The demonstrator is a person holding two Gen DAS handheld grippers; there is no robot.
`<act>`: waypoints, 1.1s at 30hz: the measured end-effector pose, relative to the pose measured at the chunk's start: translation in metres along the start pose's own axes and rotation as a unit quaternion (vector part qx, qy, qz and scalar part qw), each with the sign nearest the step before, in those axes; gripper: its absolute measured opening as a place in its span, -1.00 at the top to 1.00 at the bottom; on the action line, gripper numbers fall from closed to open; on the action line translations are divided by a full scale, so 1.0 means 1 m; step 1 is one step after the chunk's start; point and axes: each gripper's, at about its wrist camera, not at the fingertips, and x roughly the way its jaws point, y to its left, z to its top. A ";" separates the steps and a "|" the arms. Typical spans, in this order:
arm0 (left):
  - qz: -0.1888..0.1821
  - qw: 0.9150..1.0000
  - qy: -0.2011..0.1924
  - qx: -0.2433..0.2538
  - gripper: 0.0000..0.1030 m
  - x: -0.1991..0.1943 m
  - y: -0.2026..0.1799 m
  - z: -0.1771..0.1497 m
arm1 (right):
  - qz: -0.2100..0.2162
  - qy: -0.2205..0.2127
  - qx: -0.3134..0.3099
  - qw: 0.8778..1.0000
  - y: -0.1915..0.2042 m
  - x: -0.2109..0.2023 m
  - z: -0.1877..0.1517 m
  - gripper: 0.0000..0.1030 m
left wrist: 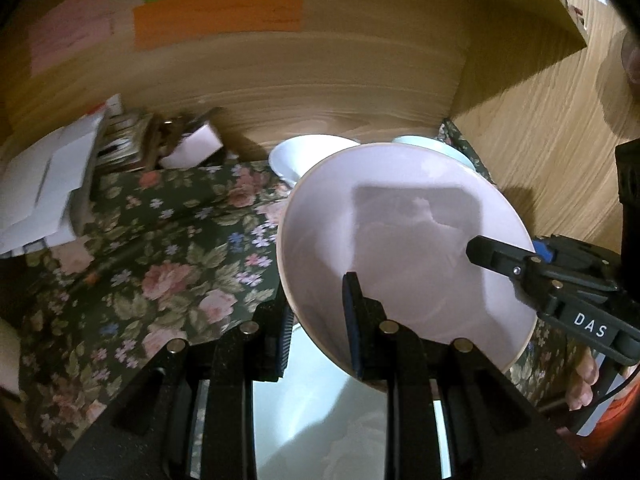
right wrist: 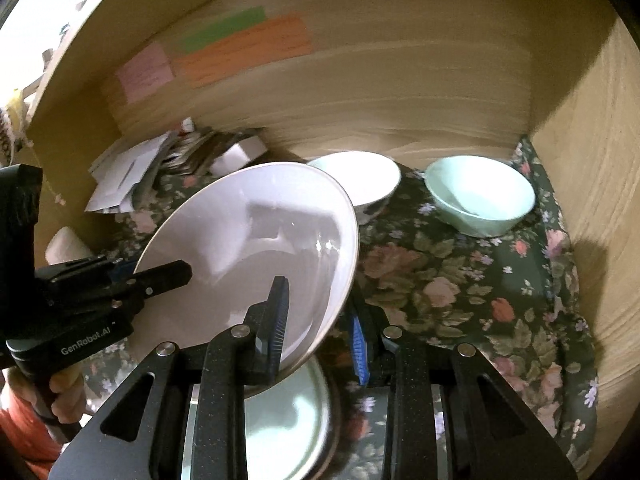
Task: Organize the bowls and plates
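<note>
A large pale pink plate [left wrist: 404, 240] is held tilted in the air by both grippers; it also shows in the right wrist view [right wrist: 256, 248]. My left gripper [left wrist: 316, 320] is shut on its left rim. My right gripper [right wrist: 320, 320] is shut on its right rim; it appears in the left wrist view [left wrist: 496, 256]. The left gripper appears in the right wrist view [right wrist: 168, 276]. Under the pink plate lies a pale green plate [right wrist: 292, 412] on the floral cloth. A white bowl [right wrist: 364, 180] and a mint green bowl [right wrist: 480, 196] stand at the back.
A floral cloth [right wrist: 460, 288] covers the shelf floor. Wooden walls [right wrist: 400, 92] enclose the back and right side. Papers and a cluttered box [right wrist: 168, 164] sit at the back left. Coloured sticky notes [right wrist: 244, 48] hang on the back wall.
</note>
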 end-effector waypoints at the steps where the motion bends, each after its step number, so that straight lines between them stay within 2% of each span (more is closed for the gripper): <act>1: 0.002 1.000 -0.002 -0.003 0.55 -0.004 0.004 -0.003 | 0.003 0.000 -0.002 1.000 0.004 0.000 -0.001 0.51; 16: 0.037 0.998 -0.019 -0.050 0.55 -0.049 0.059 -0.044 | 0.048 0.012 -0.046 0.998 0.069 0.016 -0.010 0.51; 33: 0.076 0.991 -0.013 -0.110 0.55 -0.074 0.128 -0.096 | 0.089 0.065 -0.096 0.989 0.146 0.055 -0.028 0.51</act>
